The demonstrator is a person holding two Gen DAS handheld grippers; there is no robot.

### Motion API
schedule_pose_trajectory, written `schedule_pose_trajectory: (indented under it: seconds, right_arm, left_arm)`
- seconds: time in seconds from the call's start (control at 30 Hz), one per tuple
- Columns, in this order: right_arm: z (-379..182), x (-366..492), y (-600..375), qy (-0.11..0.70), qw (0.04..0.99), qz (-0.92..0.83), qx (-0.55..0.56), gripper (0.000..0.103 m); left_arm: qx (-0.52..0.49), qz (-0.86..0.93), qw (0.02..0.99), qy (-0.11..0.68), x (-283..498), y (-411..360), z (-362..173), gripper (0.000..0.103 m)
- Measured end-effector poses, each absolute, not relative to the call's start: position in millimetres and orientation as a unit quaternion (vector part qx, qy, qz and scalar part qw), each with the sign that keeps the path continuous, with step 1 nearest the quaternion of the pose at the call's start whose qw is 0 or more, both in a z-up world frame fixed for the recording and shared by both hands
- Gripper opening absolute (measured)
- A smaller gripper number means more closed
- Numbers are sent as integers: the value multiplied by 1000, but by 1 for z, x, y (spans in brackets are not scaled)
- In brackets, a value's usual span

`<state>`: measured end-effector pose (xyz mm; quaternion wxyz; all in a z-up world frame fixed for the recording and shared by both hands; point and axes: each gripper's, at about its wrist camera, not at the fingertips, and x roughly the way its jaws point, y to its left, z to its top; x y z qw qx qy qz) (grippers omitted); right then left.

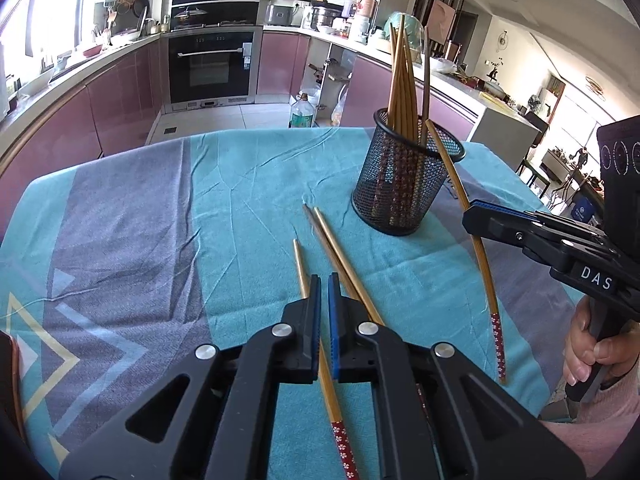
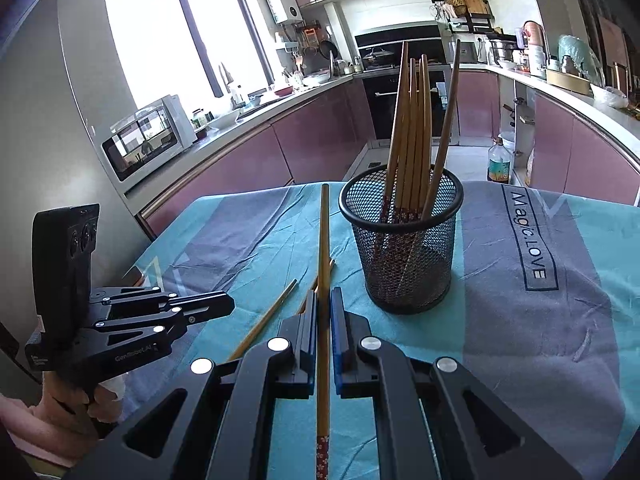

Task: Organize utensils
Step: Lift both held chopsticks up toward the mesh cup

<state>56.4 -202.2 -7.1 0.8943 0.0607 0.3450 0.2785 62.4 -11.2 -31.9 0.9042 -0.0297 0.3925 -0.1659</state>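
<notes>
A black mesh holder [image 1: 400, 184] [image 2: 408, 264] stands on the teal and grey cloth with several chopsticks upright in it. My right gripper [image 2: 324, 292] [image 1: 474, 216] is shut on one wooden chopstick [image 2: 323, 240] [image 1: 486, 280], lifted off the cloth. Its thin tip is up beside the holder's rim and its red patterned end is low. My left gripper [image 1: 324, 292] [image 2: 230, 306] is shut with nothing between its pads. A loose chopstick [image 1: 299, 260] [image 2: 268, 316] lies slantwise on the cloth under it. Two more chopsticks [image 1: 340, 260] lie side by side, partly hidden by its right finger.
The tablecloth [image 1: 140, 240] covers the whole table, and its far edge drops off just beyond the holder. A person's hand [image 1: 588, 352] grips the right tool's handle at the right. Purple kitchen cabinets, an oven and a plastic bottle [image 1: 301, 114] on the floor lie beyond.
</notes>
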Motion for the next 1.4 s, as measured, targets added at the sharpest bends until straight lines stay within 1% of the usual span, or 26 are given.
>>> schedule_pose_trajectory:
  seconds: [0.2, 0.23, 0.3, 0.43, 0.7, 0.77, 0.8, 1.07, 1.2, 1.4]
  right_arm:
    - [-4, 54, -203, 338, 897, 277, 63, 5]
    - [-4, 54, -204, 338, 897, 277, 64, 5]
    - [-4, 54, -203, 339, 897, 277, 64, 5]
    - [-6, 53, -201, 341, 895, 281, 63, 5]
    - [-6, 52, -201, 342, 894, 283, 64, 5]
    - [-6, 52, -200, 340, 894, 284, 65, 5]
    - [-6, 51, -201, 340, 894, 284, 65, 5]
    - [-2, 51, -204, 333, 898, 280, 68, 5]
    - [3, 50, -208, 325, 902, 277, 69, 5]
    - [17, 51, -218, 304, 909, 276, 76, 5]
  left_arm:
    - [-24, -166, 905, 392, 62, -12, -30, 4]
    - [-21, -164, 904, 395, 63, -12, -33, 9]
    - [-14, -159, 899, 407, 66, -14, -41, 13]
    - [-2, -150, 890, 431, 74, -20, -60, 16]
    - [16, -140, 886, 441, 79, -30, -72, 16]
    - [22, -136, 888, 440, 80, -33, -73, 14]
    - [24, -133, 888, 439, 80, -34, -73, 10]
    - [19, -129, 890, 436, 83, -36, -73, 7]
    - [7, -138, 894, 426, 82, -32, -63, 7]
    - [-22, -169, 903, 395, 77, -21, -31, 7]
